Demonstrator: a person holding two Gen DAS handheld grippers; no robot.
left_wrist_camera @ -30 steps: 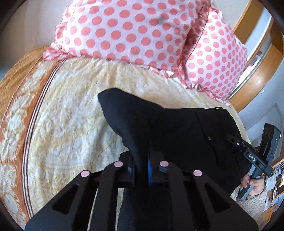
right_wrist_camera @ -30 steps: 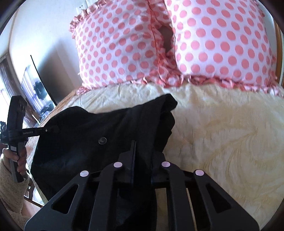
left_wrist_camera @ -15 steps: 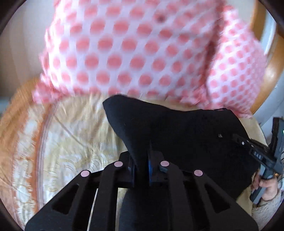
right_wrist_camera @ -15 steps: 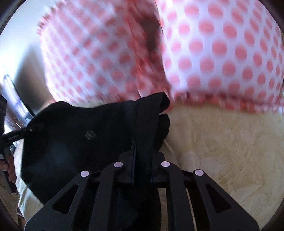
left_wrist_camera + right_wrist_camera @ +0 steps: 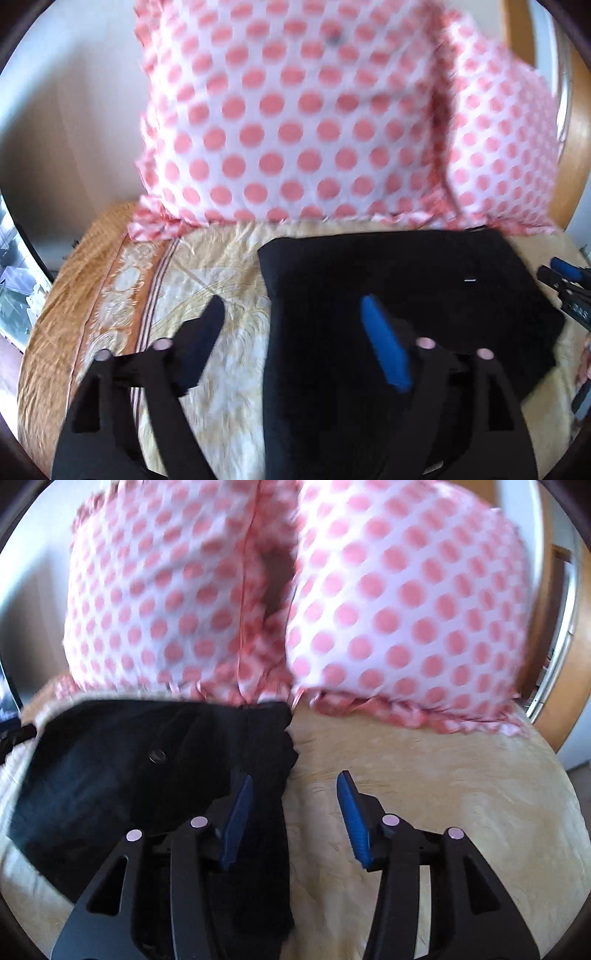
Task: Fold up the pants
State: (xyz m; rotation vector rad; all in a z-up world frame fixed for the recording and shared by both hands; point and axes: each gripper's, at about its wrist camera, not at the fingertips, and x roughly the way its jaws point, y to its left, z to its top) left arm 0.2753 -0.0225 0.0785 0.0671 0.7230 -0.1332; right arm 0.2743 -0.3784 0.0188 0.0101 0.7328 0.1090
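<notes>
my left tool (image 5: pixel 291 332) is released, its fingers spread wide over the black fabric pants (image 5: pixel 388 295), which lie flat on the cream and tan patterned bedspread (image 5: pixel 122 295), their far edge just beside the pink polka-dot pillows (image 5: pixel 295 110). my right tool (image 5: pixel 295 805) is released too, fingers apart, its left finger over the right edge of the pants (image 5: pixel 166 775) and its right finger over bare bedspread (image 5: pixel 424 768). both views are blurred.

Black pants (image 5: pixel 388 295) lie folded flat on my bed, top edge just below the dotted pillows. A small round button (image 5: pixel 157 755) shows on the upper layer.
</notes>
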